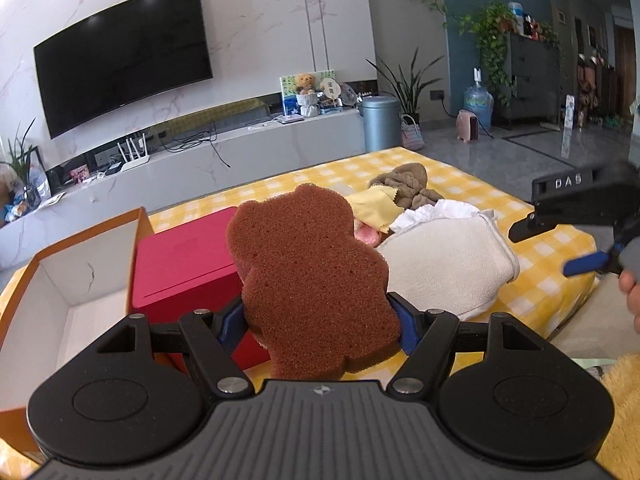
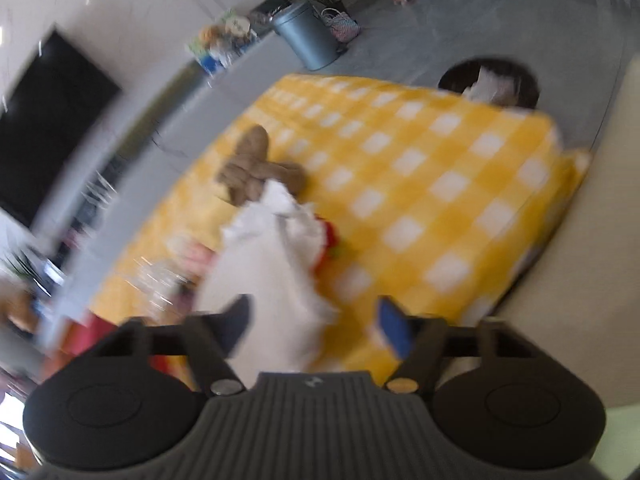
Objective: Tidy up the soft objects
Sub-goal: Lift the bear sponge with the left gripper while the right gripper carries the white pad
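My left gripper [image 1: 320, 320] is shut on a brown bear-shaped sponge [image 1: 308, 272] and holds it above the table, beside a red box [image 1: 184, 268] and an open orange box [image 1: 60, 292]. A white cloth mitt [image 1: 448, 260], a yellow cloth [image 1: 372, 208], a brown knitted piece [image 1: 408, 184] and a pink item [image 1: 366, 234] lie on the yellow checked tablecloth [image 1: 532, 288]. My right gripper [image 2: 316, 328] is open above the white cloth [image 2: 272, 264]; that view is blurred. It also shows in the left wrist view [image 1: 560, 248]. The brown piece [image 2: 252, 168] lies beyond.
A TV [image 1: 120, 56] and low cabinet [image 1: 224, 152] stand behind the table. A grey bin [image 1: 380, 124] and a basket [image 1: 412, 134] stand on the floor. A beige sofa edge [image 2: 600, 240] is at the right. Something red [image 2: 330, 240] lies under the white cloth.
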### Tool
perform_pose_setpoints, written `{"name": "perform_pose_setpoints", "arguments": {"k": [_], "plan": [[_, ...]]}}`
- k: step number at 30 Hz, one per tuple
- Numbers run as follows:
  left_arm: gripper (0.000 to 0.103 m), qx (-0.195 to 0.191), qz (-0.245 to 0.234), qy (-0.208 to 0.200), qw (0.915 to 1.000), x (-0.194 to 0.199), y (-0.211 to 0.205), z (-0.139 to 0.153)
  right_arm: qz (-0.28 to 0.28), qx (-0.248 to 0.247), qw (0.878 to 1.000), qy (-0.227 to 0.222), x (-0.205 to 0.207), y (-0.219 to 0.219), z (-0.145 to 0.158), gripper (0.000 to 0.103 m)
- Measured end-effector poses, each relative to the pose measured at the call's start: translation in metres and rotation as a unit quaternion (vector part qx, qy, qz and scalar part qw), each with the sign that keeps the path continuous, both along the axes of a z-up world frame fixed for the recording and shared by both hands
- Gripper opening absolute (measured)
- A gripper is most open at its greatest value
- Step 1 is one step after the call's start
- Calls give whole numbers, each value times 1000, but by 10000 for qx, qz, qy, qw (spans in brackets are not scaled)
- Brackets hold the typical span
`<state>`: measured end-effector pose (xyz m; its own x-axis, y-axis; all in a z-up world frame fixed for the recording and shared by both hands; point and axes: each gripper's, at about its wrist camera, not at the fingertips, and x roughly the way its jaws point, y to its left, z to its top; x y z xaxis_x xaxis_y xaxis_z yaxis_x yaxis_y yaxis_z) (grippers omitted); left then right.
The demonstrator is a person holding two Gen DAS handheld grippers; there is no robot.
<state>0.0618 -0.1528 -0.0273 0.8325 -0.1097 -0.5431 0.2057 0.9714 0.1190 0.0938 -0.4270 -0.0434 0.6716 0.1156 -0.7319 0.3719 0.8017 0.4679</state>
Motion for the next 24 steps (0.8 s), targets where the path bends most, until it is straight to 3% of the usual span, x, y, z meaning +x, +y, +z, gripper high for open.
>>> {"name": "perform_pose_setpoints", "arguments": {"k": [2, 5, 8, 11, 16, 19, 24], "plan": [[83, -85, 3, 17, 10000, -1, 4, 0, 94, 101, 9999, 7, 3, -1, -5, 92], [83, -187, 5, 70, 9998, -2, 9, 0, 487, 1027, 9935, 42, 15, -4, -27, 91], [83, -282, -21, 126, 9995, -2, 13, -1, 661, 1581, 9849, 264, 29, -8, -50, 91], [83, -350, -89, 95, 9993, -4, 15, -2, 595, 1957, 9779, 429, 39, -18, -69, 84], [83, -320, -153, 34, 9994, -6, 15, -3, 304, 2649, 9624, 509, 36, -34, -91, 33], [83, -442, -145, 103, 9989, -5, 18, -4, 234, 2684, 9628, 195, 28, -39, -83, 19], [82, -505, -111, 104, 9986, -6, 22, 1, 409, 2410, 9693, -250, 15, -32, -59, 11]]}}
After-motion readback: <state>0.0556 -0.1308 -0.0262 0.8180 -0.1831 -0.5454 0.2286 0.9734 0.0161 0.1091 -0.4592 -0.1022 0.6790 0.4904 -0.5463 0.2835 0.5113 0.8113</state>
